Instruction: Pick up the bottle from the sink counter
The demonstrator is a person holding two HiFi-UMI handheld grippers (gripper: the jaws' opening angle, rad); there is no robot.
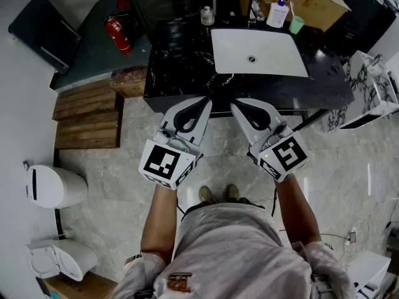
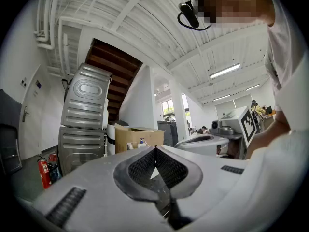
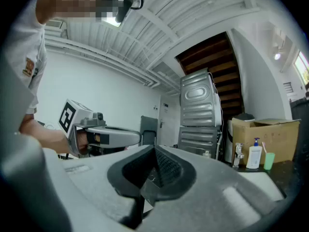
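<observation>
1. At the far left of the head view, a red fire extinguisher [image 1: 116, 33] stands on the floor beside the black marble counter [image 1: 181, 61].
2. My left gripper [image 1: 205, 100] is held in front of the counter's near edge. Its fingers are pressed fully together with nothing between them, and the left gripper view shows the tips meeting in a point.
3. My right gripper [image 1: 236, 106] is just beside it, also short of the counter. Its fingers are closed tip to tip and hold nothing.
4. The white sink [image 1: 259, 53] is set into the counter beyond both grippers, with a faucet [image 1: 255, 8] at its back rim.
5. The bottle [image 1: 278, 12] stands upright on the counter behind the sink's back right corner, well apart from both grippers.
   - It has a white body with a rounded shoulder and a blue pump head on top.
   - In the right gripper view the nozzle points left, towards the faucet.
   - There is a pale label on the front, with print too small for me to read.
6. A small green cup [image 1: 297, 24] is just to the right of the bottle, so the bottle sits between the faucet and the cup. I cannot tell whether the bottle touches the cup.
7. An open cardboard box [image 1: 315, 2] is right behind all three.
</observation>
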